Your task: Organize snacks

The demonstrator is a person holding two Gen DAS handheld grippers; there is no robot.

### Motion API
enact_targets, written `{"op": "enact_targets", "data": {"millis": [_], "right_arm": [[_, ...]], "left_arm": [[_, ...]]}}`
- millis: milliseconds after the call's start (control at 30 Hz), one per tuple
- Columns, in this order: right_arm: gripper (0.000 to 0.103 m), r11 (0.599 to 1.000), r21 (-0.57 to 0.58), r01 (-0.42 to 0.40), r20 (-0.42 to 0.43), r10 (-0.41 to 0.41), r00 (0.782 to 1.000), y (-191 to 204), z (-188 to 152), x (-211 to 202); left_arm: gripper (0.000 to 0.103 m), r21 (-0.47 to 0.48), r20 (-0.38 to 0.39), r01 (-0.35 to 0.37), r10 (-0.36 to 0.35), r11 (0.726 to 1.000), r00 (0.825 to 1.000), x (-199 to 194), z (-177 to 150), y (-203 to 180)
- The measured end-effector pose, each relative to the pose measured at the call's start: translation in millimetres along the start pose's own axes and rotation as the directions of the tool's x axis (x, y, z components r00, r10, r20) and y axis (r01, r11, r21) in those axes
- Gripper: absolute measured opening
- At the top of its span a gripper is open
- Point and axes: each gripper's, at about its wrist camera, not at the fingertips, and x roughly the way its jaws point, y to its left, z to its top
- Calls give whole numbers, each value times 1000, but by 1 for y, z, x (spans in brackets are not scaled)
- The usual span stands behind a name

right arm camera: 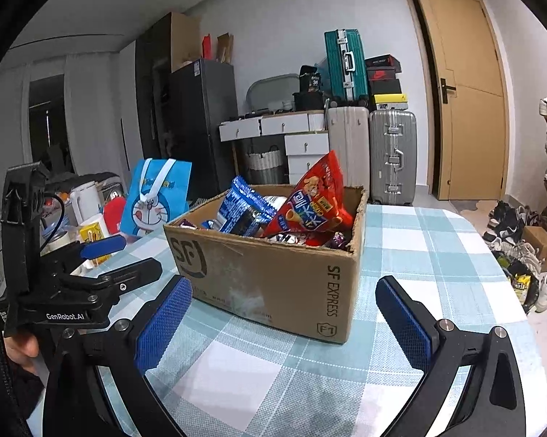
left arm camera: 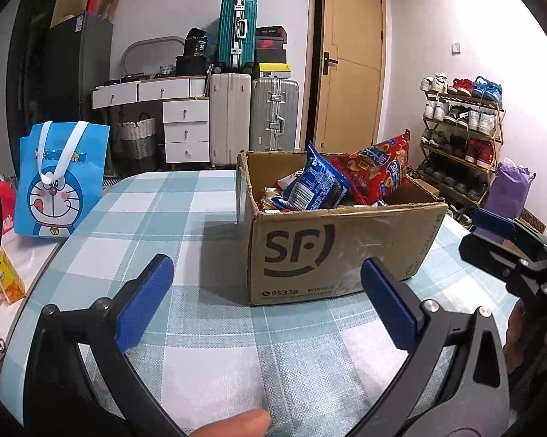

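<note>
In the left wrist view, the left gripper [left arm camera: 266, 306] is held low over the checked tablecloth [left arm camera: 207, 327], its blue pads spread wide and nothing between them. It is aimed at the near face of the cardboard box [left arm camera: 331, 255], which stands open-topped on the table. A blue snack packet [left arm camera: 319, 184] and a red snack bag [left arm camera: 381, 167] stick up above the rim, presumably because the box is overfilled.

In the right wrist view, the right gripper [right arm camera: 284, 313] is likewise fully spread and empty, aimed at the box corner, probably so the protruding bags can be reached. A Doraemon bag [right arm camera: 156, 200] stands beyond the box.
</note>
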Motion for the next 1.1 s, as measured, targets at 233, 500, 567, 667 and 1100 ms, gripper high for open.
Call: {"op": "enact_targets", "data": {"millis": [233, 500, 567, 667, 1100], "right_arm": [[103, 1000, 24, 16, 17, -17, 1000, -4, 0, -4], [103, 1000, -1, 16, 19, -16, 1000, 0, -2, -4], [103, 1000, -2, 16, 19, -16, 1000, 1, -2, -4], [103, 1000, 0, 16, 17, -16, 1000, 1, -2, -4], [103, 1000, -2, 15, 19, -15, 1000, 1, -2, -4]], "left_arm": [[103, 3, 2, 4, -4, 1000, 1000, 1, 0, 1], [103, 2, 3, 7, -7, 1000, 1000, 1, 0, 0], [103, 3, 3, 7, -7, 1000, 1000, 1, 0, 0], [103, 3, 3, 7, -7, 1000, 1000, 1, 0, 0], [103, 3, 4, 7, -7, 1000, 1000, 1, -1, 0]]}}
